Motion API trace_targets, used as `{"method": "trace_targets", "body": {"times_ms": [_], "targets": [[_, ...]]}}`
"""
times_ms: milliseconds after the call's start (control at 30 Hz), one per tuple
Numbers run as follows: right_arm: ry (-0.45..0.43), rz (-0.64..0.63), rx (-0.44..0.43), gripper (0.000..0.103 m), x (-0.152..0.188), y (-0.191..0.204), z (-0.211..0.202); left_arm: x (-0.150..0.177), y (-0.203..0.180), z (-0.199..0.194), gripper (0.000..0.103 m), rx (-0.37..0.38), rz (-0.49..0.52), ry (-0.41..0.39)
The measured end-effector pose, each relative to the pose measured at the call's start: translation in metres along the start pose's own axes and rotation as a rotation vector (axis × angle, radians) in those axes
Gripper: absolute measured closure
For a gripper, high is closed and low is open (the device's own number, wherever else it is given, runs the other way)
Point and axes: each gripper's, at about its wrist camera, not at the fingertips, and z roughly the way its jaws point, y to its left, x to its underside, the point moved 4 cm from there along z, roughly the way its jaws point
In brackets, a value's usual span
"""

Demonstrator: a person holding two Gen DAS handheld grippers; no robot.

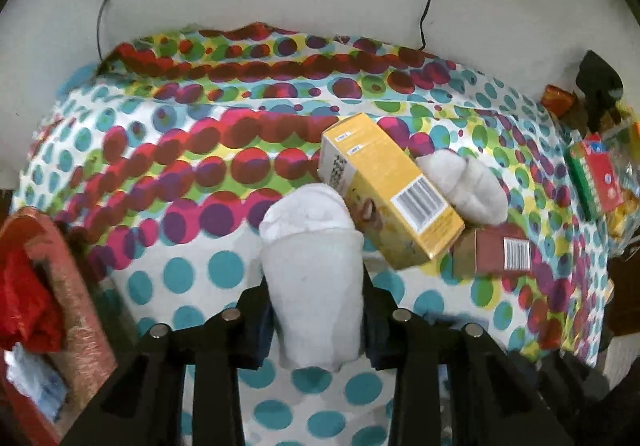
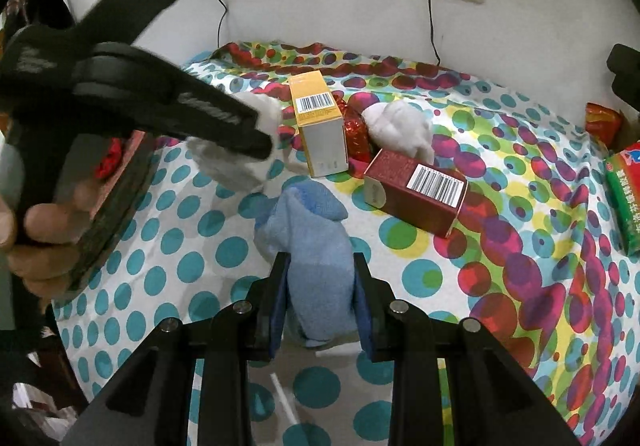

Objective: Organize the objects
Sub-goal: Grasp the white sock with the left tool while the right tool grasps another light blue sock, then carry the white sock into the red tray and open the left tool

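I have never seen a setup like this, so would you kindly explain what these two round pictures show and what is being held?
There is no robot: a person holds a two-finger tool in each hand, with a fisheye camera looking along its fingers. The left tool grips a white sock; the right tool grips a blue sock. On the dotted cloth lie a yellow box, a red box and another white sock. The right view also shows the left tool from outside.

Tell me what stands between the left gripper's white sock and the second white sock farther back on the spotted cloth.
The yellow cardboard box lies tilted between the held white sock and the second white sock.
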Motion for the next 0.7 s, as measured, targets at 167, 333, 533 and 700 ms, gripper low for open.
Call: {"method": "trace_targets", "body": {"times_ms": [167, 333, 533, 700], "targets": [[-0.054, -0.028, 0.006, 0.075, 0.0, 0.0, 0.002, 0.008, 0.008, -0.025, 0.068, -0.027, -0.006, -0.033], [-0.062, -0.031, 0.014, 0.075, -0.001, -0.001, 0.004, 0.015, 0.01, -0.052, 0.068, -0.063, 0.012, -0.075], [-0.056, -0.022, 0.007, 0.075, -0.001, -0.001, 0.004, 0.027, 0.014, -0.077, 0.068, -0.072, -0.001, -0.096], [-0.056, -0.03, 0.018, 0.075, -0.002, -0.001, 0.003, 0.04, 0.016, -0.086, 0.068, -0.079, -0.006, -0.09]]}}
